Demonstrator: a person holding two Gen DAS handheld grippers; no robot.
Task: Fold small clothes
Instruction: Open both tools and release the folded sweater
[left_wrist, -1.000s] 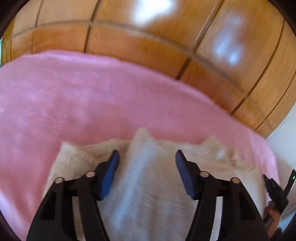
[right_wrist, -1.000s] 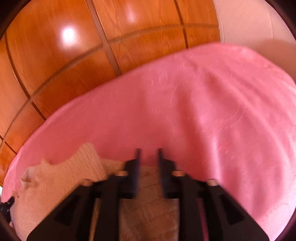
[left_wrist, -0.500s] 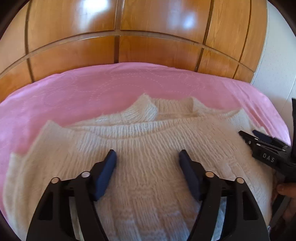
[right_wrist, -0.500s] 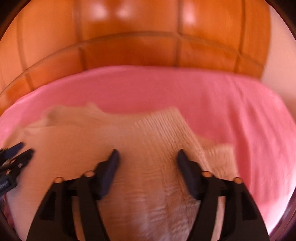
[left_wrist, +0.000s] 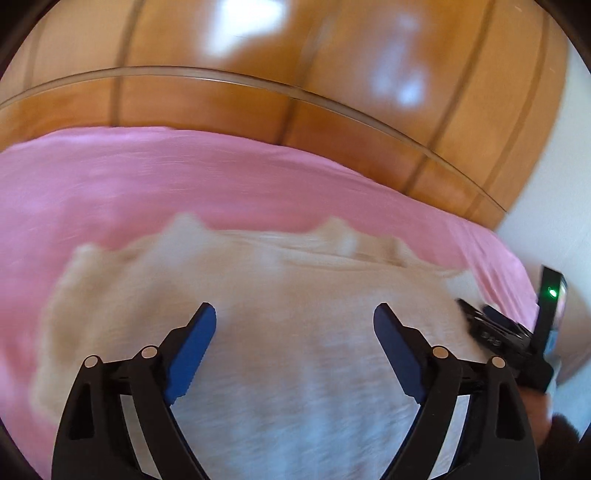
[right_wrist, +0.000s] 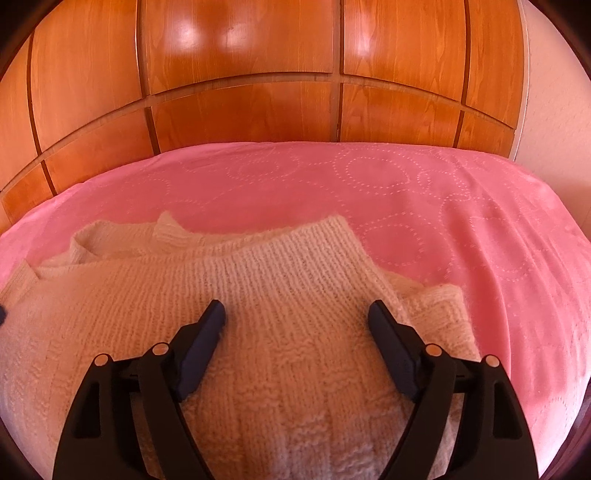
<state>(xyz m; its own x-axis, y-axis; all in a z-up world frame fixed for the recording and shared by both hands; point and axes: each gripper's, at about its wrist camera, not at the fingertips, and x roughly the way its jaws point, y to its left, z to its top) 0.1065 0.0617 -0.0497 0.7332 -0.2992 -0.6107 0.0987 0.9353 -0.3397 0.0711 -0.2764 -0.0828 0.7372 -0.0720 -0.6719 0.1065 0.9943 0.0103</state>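
A cream knitted sweater (right_wrist: 280, 288) lies folded on the pink bedspread (right_wrist: 406, 192), one layer turned over the other. In the blurred left wrist view the same sweater (left_wrist: 295, 295) spreads below my left gripper (left_wrist: 294, 317), whose jaws are opening wide above the knit with nothing pinched. My right gripper (right_wrist: 296, 314) hovers over the sweater's right part, its jaws also opening and free of the cloth. The right gripper (left_wrist: 491, 328) shows at the right edge of the left wrist view, by the sweater's right side.
A glossy wooden panelled headboard (right_wrist: 258, 74) rises behind the bed. A white wall (right_wrist: 554, 110) stands at the right. Bare pink bedspread (left_wrist: 147, 184) stretches beyond and to the sides of the sweater. A person's hand (left_wrist: 543, 413) holds the right gripper.
Both grippers have opened much wider. The right one let go of the sweater's edge after carrying it over, and its view swung to face the headboard. The left view shifted sideways and blurred.
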